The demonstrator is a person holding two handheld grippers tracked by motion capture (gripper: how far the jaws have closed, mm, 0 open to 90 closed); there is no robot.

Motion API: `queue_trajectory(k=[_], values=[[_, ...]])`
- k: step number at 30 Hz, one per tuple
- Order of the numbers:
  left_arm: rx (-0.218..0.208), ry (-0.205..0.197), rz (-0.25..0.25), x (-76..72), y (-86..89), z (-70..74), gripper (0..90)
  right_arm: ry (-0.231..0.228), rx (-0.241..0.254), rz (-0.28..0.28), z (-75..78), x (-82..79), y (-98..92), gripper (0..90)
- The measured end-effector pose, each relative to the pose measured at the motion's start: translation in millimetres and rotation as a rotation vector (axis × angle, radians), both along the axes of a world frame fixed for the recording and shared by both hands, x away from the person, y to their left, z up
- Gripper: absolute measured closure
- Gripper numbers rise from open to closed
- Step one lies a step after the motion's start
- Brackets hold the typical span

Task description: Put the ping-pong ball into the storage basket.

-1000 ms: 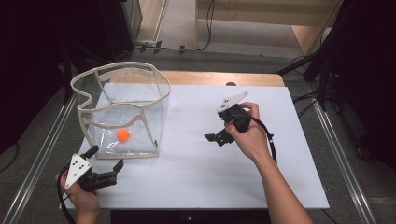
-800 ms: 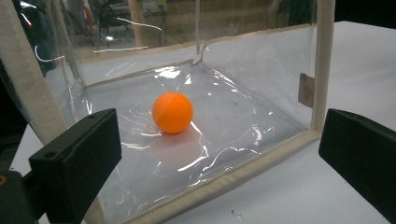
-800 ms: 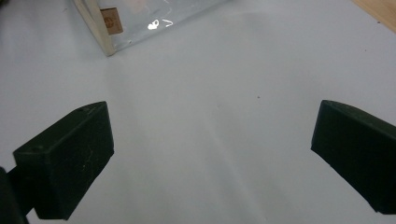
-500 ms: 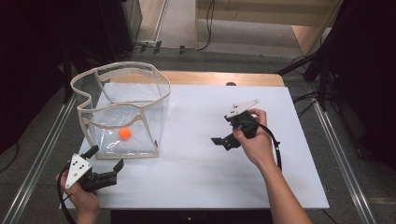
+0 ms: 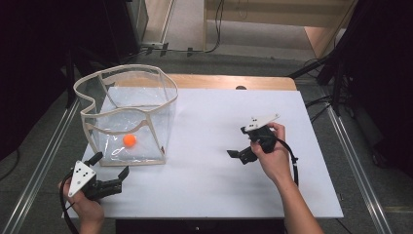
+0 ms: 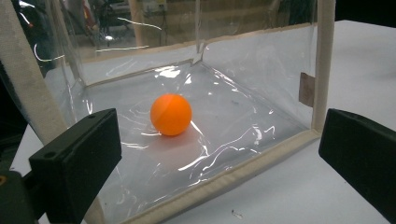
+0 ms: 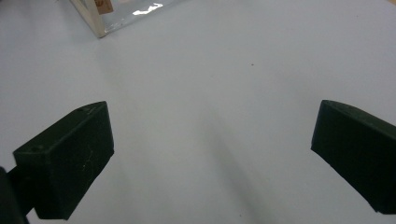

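High view shows the orange ball [image 5: 129,140] lying on the floor of the clear bag [image 5: 165,92], while the left gripper [image 5: 108,170], jaws apart, sits just outside its near wall and the right gripper [image 5: 235,154], seemingly also spread, hovers well apart over the white table [image 5: 204,122].

Small orange ball [image 6: 171,114], lying on floor of clear cream-edged bag [image 5: 168,122], near its front wall
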State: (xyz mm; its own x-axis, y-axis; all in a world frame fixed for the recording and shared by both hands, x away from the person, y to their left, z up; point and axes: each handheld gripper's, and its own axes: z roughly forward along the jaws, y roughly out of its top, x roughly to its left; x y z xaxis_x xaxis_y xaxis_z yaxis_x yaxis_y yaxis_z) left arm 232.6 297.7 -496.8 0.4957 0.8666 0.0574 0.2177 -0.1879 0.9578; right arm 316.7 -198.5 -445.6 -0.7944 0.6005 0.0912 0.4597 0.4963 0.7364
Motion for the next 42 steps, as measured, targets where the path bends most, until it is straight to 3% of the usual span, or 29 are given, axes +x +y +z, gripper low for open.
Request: queue_trajectory(k=[21,42], values=[[0.006,0.001,0.003,-0.3,0.1,0.0,0.0,-0.051,0.061,-0.078,-23.9,-27.4,-43.1,0.0],[0.007,-0.001,0.006,-0.5,-0.1,0.0,0.0,-0.047,0.085,-0.158,-39.5,-46.9,-81.0,0.0]])
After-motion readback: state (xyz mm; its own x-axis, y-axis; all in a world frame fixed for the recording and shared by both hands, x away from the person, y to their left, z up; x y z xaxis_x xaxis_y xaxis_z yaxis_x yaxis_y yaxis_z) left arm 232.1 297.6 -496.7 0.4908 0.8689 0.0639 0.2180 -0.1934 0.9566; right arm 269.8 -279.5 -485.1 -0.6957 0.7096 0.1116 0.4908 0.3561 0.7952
